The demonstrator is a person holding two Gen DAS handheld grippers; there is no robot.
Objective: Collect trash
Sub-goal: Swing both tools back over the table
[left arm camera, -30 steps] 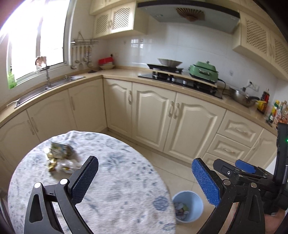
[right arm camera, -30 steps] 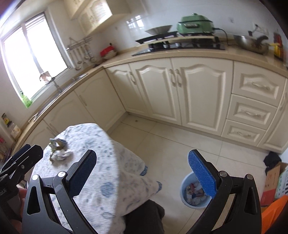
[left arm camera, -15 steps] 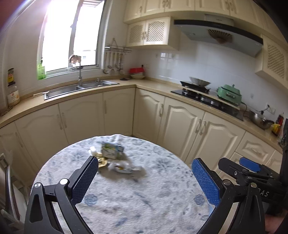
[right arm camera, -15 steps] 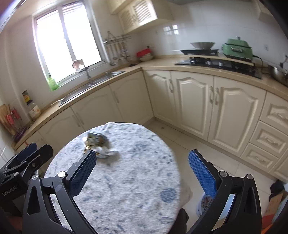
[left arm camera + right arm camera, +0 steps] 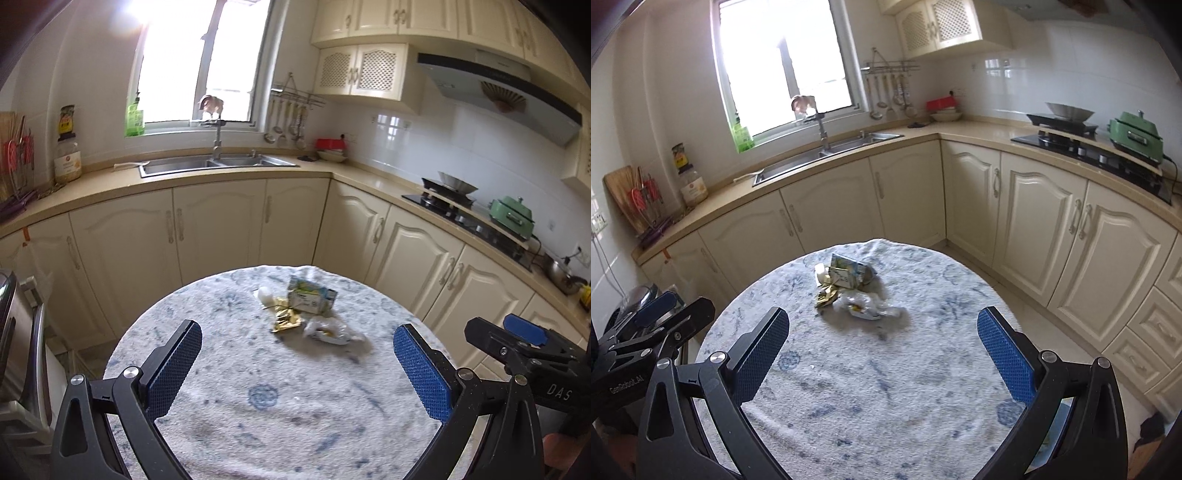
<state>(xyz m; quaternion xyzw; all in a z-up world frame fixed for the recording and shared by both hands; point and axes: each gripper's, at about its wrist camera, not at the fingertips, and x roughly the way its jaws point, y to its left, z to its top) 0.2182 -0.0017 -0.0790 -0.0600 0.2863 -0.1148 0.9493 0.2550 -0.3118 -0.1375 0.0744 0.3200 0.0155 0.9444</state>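
Observation:
A small heap of trash lies on the far half of a round table [image 5: 258, 398] [image 5: 886, 387] with a blue-patterned cloth. It holds a crushed green-and-white carton [image 5: 312, 297] [image 5: 849, 273], a gold foil wrapper [image 5: 284, 320] [image 5: 827, 296], a crumpled clear wrapper [image 5: 328, 330] [image 5: 864, 306] and a small white piece [image 5: 265, 294]. My left gripper [image 5: 297, 374] is open above the near part of the table, nothing between its blue pads. My right gripper [image 5: 882, 360] is open too, short of the heap and empty. Each gripper shows at the edge of the other's view.
Cream kitchen cabinets wrap around behind the table, with a steel sink [image 5: 218, 162] under the window and a hob [image 5: 1086, 144] with a green pot [image 5: 1136, 134] on the right. A chair frame [image 5: 26, 332] stands at the table's left. Tiled floor lies to the right.
Both views have swung left from the floor and the blue bin to the table. The trash heap now sits centred ahead of both open grippers, and the bin is out of sight.

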